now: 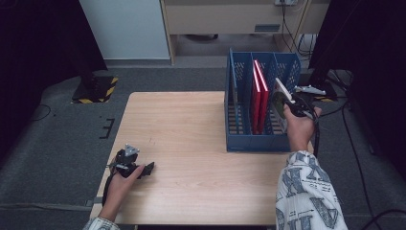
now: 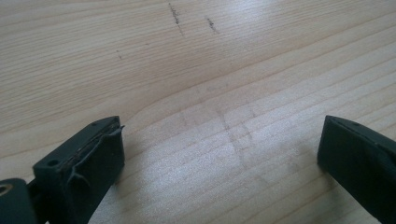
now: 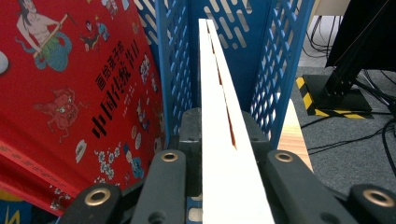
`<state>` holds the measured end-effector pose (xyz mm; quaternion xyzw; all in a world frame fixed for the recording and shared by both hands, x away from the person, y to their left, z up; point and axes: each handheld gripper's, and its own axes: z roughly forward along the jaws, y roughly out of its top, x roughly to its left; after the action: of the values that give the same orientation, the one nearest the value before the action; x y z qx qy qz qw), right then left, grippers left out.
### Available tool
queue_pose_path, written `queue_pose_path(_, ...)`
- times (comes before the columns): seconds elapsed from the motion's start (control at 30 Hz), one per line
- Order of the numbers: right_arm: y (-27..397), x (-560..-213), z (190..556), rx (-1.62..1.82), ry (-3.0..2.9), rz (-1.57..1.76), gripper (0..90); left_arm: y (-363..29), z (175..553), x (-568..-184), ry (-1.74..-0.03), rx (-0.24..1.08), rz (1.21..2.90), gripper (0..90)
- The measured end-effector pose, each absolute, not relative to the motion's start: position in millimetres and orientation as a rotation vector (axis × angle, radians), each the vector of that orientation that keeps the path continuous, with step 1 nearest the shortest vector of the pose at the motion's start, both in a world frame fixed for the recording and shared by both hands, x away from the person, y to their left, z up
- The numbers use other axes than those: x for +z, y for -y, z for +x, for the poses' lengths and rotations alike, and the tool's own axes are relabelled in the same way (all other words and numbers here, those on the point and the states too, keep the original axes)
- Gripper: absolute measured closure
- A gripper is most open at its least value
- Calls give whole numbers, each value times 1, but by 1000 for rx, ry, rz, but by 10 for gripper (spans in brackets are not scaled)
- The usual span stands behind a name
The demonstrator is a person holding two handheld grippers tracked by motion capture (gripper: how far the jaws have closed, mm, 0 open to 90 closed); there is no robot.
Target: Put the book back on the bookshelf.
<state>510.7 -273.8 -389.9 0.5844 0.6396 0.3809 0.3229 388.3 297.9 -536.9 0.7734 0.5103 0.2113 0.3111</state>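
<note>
half the book (image 3: pixel 219 140) hides behind fingers.

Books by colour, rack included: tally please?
Red books: 2, standing in the blue rack's middle slot.
White-edged book: 1, clamped in the right tongs, going into the right-hand slot.
Blue rack: 1.
Total: 4 things, 3 of them books.

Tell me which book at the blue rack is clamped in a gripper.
The white-edged book, in the right gripper at the rack's right-hand compartment; the two red books stand free in the middle compartment.
</note>
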Motion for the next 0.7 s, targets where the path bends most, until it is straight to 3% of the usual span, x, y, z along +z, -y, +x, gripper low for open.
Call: queue_pose_path(0.7, 276, -402, 515, 957, -1695, 1579, 760, -298, 388, -537, -1341, 555, 2045, 0)
